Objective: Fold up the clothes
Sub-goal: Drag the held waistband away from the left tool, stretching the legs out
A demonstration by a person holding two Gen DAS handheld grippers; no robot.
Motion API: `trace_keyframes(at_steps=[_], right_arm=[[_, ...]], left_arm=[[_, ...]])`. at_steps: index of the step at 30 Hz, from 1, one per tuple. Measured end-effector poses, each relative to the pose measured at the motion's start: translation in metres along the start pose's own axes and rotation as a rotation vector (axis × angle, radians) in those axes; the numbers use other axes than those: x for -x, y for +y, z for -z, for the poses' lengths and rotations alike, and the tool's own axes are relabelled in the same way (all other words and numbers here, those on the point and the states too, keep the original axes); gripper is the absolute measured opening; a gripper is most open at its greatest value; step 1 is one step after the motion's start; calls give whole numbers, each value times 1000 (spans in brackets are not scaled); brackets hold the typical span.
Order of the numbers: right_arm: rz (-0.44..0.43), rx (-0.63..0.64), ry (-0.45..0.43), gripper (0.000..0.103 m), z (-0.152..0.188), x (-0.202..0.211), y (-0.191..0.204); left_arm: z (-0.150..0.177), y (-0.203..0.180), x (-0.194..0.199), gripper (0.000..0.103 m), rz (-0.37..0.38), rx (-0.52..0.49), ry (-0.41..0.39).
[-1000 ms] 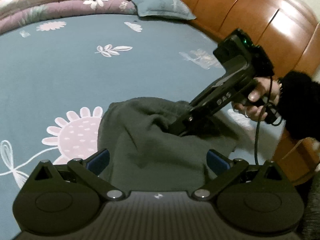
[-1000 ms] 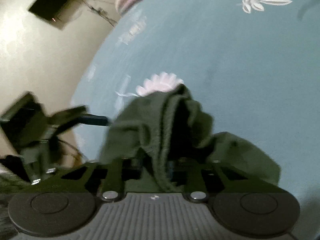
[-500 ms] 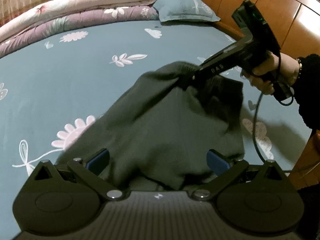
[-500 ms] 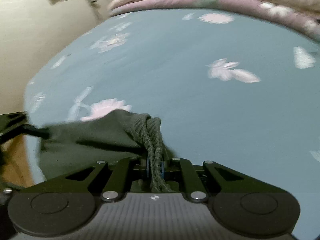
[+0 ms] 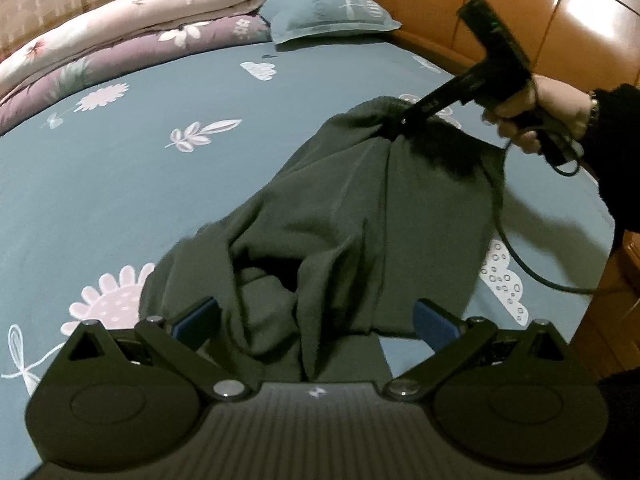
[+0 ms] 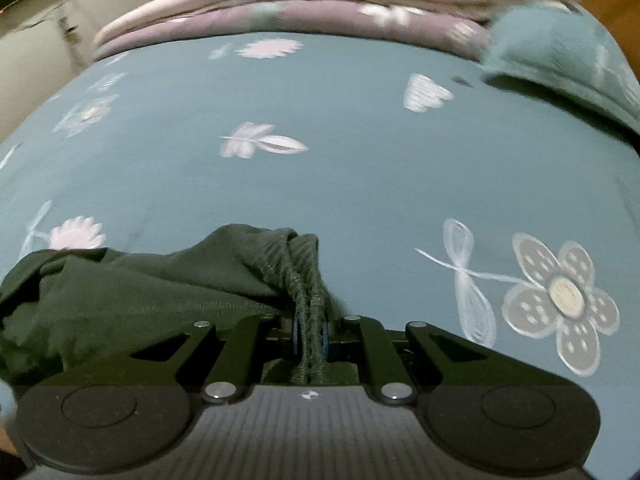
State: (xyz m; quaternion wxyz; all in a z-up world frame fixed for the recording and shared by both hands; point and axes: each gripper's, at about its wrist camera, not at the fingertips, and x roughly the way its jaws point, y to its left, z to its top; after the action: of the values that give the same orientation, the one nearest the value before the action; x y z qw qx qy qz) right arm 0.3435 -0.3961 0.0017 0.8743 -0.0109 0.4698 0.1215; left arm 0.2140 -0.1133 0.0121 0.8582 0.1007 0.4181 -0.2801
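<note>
Right wrist view: ribbed hem pinched, garment lifted over the bed

Right gripper [image 6: 309,338] is clamped tight on a bunched ribbed edge of the dark green garment [image 6: 132,296] — cuff or waistband, can't tell which. Gripping the thick ribbed band makes sense: firm edge, unlikely to slip, and it gives a clean corner to pull from. From the left wrist view the same right gripper [image 5: 394,130] is held up and away by the person's hand [image 5: 536,114], so the cloth hangs from that point in a slanted sheet down toward the near edge of the bed.

Left gripper [image 5: 316,322] — its blue-padded fingers [image 5: 196,318] stand wide apart with the lower folds of the garment [image 5: 360,216] lying between them, nothing pinched. Likely positioned there to catch the opposite edge so the piece can be stretched flat.

Garment still crumpled at the bottom, partly resting on the teal flowered bedsheet [image 5: 140,168]; no fold made yet by the look of it. Folded quilts [image 6: 320,0] and a pillow [image 5: 332,8] sit well apart at the far side, leaving room to spread the cloth. Cable [image 5: 516,256] trails from the right hand, near the hanging edge — possible snag.
</note>
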Motion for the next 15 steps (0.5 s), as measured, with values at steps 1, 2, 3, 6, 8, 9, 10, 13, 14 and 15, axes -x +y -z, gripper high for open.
trace_keyframes(at_steps=[1,2,3,6,8,9,10,13,14,15], right_arm=[[19,-10,11,12,2,-3,-6],[39,-18,21,12,5,-7,-11],[58,-26,32,12,8,-10,-16],[120,-66,62,12,15,-21,-32],[134,-116,82,12,21,-26,-45],[136,-134,90,12,24,-27,-49],[138,-146,92,12,27,-28,-52],[166,-142,83,12,33,-20,-53],[180,-133,77,12,35,-16,-52],[189,-133,70,13,37,-11,-53]], left_arm=[[-1,-1,0,102,3,-5,0],[-2,-2,-1,102,6,-8,-1],[-2,-3,-1,102,8,-7,0],[-3,-3,-4,102,0,2,9],[-3,-3,-5,102,-3,9,15],[-3,-3,-5,102,-4,9,17],[-3,-3,-5,102,-4,10,18],[-5,-3,-5,102,1,13,15],[-5,-2,-6,102,8,17,16],[-6,-2,-6,102,15,23,17]])
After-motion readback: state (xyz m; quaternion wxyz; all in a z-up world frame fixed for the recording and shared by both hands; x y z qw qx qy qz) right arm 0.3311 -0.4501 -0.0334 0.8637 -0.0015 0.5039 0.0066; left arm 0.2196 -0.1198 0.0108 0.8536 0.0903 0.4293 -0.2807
